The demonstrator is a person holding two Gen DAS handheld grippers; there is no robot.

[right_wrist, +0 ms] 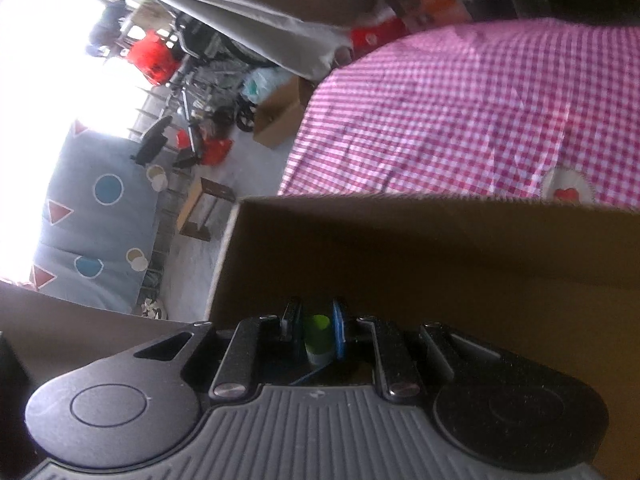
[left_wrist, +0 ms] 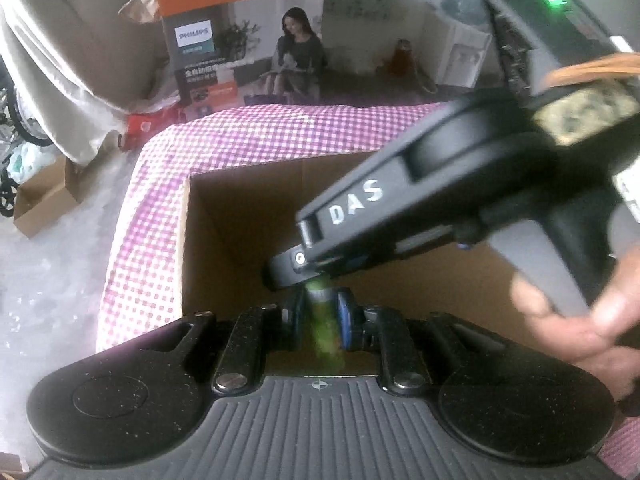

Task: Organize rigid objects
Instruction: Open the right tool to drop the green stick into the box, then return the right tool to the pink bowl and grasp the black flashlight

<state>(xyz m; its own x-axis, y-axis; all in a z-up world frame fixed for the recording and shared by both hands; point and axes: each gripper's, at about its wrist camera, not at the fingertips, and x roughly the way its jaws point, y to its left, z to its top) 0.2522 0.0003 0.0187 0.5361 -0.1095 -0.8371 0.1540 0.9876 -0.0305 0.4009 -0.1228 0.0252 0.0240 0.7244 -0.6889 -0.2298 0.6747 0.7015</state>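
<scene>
Both the left gripper [left_wrist: 318, 316] and right gripper [right_wrist: 316, 330] had jaws pinching one green tube [left_wrist: 322, 320] over the cardboard box [left_wrist: 224, 216] below them, a handover needing one release

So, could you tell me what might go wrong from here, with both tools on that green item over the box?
1. Both the left tool and right tool pinch the same small green cylinder; a badly timed release could drop it.
2. The tools nearly touch and could collide.
3. It hangs near the cardboard box wall, so it might clip the rim or fall onto the checkered cloth.
</scene>
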